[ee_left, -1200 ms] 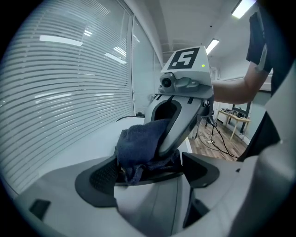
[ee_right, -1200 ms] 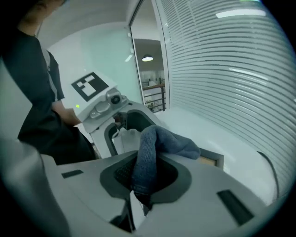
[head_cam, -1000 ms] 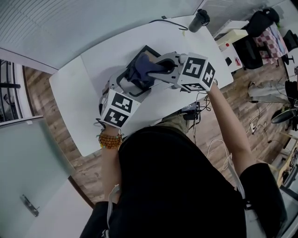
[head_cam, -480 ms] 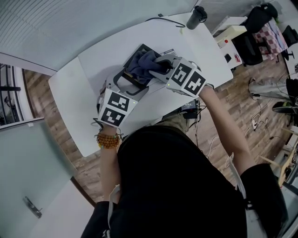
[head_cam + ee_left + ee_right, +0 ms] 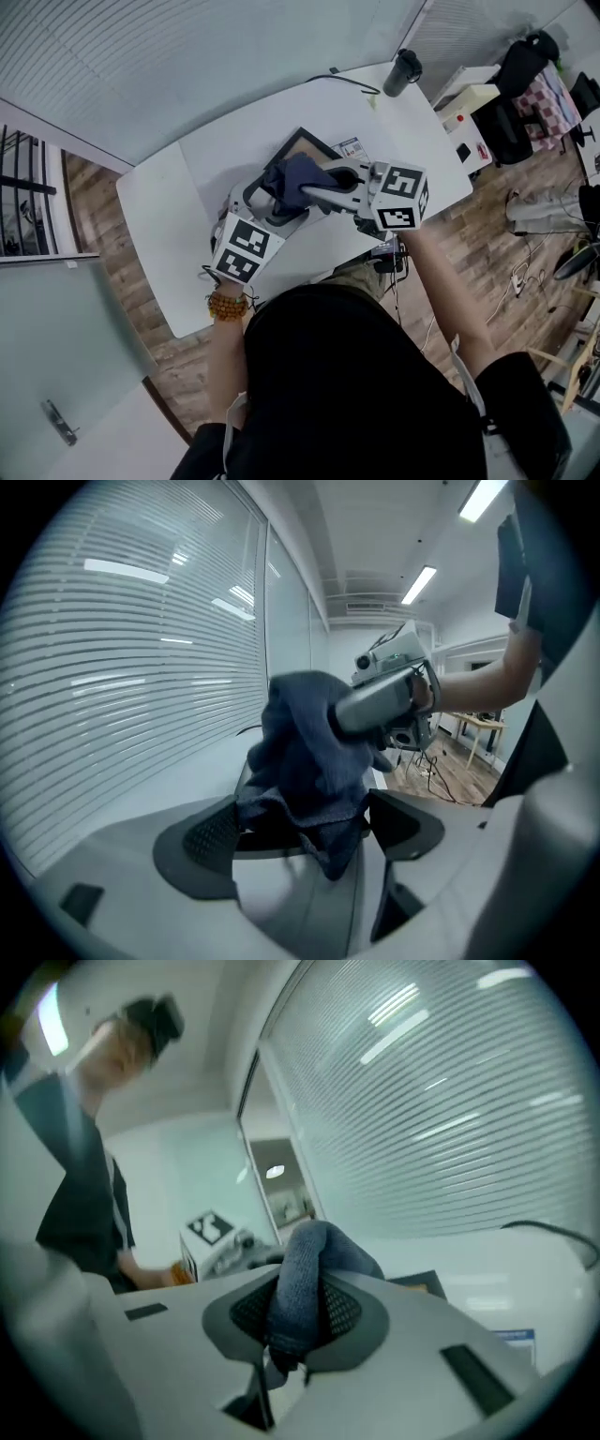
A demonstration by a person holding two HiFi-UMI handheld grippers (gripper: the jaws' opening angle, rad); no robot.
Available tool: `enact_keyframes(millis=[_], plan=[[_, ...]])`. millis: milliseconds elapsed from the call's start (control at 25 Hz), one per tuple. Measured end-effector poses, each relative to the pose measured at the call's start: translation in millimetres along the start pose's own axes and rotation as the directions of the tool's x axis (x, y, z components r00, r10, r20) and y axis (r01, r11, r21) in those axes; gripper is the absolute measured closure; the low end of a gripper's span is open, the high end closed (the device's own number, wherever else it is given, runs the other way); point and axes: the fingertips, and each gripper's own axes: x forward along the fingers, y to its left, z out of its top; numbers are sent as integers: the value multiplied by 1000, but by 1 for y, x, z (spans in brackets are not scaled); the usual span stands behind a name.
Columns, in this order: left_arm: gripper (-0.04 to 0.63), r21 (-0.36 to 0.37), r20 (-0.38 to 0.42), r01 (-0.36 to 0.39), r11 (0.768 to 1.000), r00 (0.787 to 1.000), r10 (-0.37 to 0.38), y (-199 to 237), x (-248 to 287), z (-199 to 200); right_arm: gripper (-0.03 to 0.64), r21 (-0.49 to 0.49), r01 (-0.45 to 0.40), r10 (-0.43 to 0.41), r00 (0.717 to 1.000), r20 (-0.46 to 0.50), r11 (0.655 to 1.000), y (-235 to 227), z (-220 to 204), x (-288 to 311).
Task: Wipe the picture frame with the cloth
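The right hand-held gripper (image 5: 295, 1314) is clamped on a bunched fold of the dark blue cloth (image 5: 292, 176), pressing it onto the near part of the picture frame (image 5: 307, 147), which lies mid-way along the white worktop (image 5: 178, 192). The left hand-held gripper (image 5: 300, 829) has its jaws closed on the frame's near-left edge, seemingly gripping it so the frame cannot slide under the wiping

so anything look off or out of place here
Nothing stands out. The frame sits skewed to the table edge, but the left claw grips it while the right claw holds the cloth on it.
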Motion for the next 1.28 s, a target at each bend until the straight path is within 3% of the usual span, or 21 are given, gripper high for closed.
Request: enact_keyframes(millis=[80,160,280,360,400,480,520,560,680,800,1280], plan=[[155,-37,81,20,999,997,-17,-1,-10,8,577,99,21,-45,969,245,995,-5,34,-27],[155,-69,202,5,998,979,9,6,-29,24,577,92,97,-125,919,373,991,-13,55,-50],[156,-44,399,-79,996,913,91,18,-64,65,577,-50,290,-239,863,446,956,-17,75,-71],[174,-37,503,-149,988,852,147,21,-88,88,577,-167,446,-324,817,477,879,-11,81,-79],[236,-47,535,-186,981,825,182,22,-98,94,577,-216,512,-362,794,488,831,-7,83,-81],[472,-77,567,-253,964,785,251,26,-109,95,577,-279,599,-422,759,496,750,4,83,-80],[539,-98,570,-275,956,772,280,28,-110,92,577,-297,619,-439,752,491,728,9,82,-77],[561,-123,567,-291,949,764,308,29,-108,89,577,-314,625,-449,754,480,714,13,79,-75],[583,-185,546,-347,919,742,390,36,-102,79,577,-344,619,-465,771,435,706,14,65,-67],[588,-206,523,-391,897,731,438,40,-102,74,577,-300,620,-484,768,419,725,10,58,-65],[588,-209,495,-391,896,748,442,42,-97,69,577,-298,604,-479,782,399,739,3,58,-60]])
